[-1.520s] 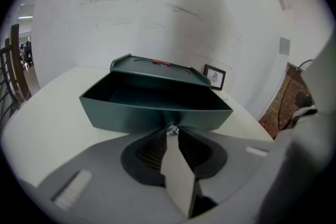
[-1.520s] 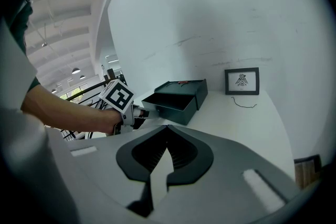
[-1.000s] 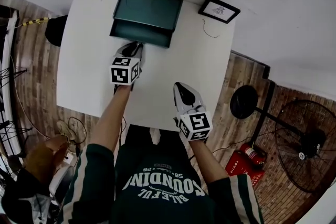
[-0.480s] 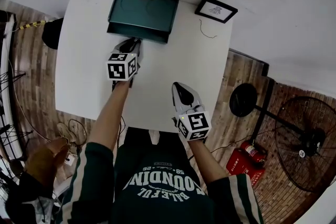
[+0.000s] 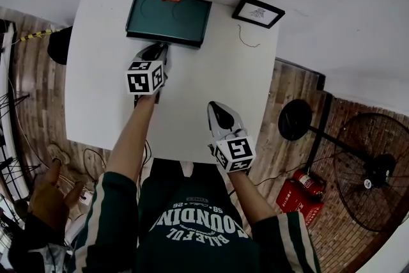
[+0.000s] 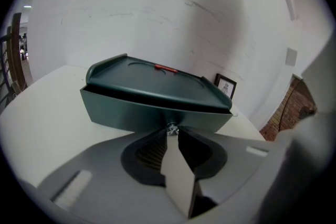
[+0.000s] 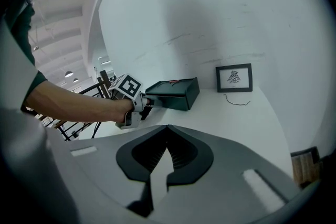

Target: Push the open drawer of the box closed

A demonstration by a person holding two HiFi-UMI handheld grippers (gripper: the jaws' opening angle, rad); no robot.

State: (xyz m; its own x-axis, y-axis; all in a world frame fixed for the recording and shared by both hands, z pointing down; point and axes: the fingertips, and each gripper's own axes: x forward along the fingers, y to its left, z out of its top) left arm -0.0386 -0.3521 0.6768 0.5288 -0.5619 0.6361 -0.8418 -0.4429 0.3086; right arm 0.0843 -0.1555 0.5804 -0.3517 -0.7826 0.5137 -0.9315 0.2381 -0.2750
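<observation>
**Drawer almost home, left gripper on its knob**

Head view: the green box (image 5: 169, 15) sits at the far edge of the white table (image 5: 102, 99). The left gripper (image 5: 158, 48) touches the box's near face. The right gripper (image 5: 216, 109) hangs well apart from the box, on the person's side. A picture frame (image 5: 257, 11) lies to the right of the box.

Left gripper view: the jaws stand nearly together, their tips pinching the small metal knob (image 6: 171, 129) on the drawer (image 6: 131, 112). The drawer's front sits tucked under the box's lid with only a dark slit above it. I judge the push to be in its last stretch.

Right gripper view: these jaws are pressed together on nothing, pointing toward the box from a distance.

The next move likely calls for a short, straight push into the box until the front is flush. The knob can then be let go, taking care not to shove the whole box along.
</observation>
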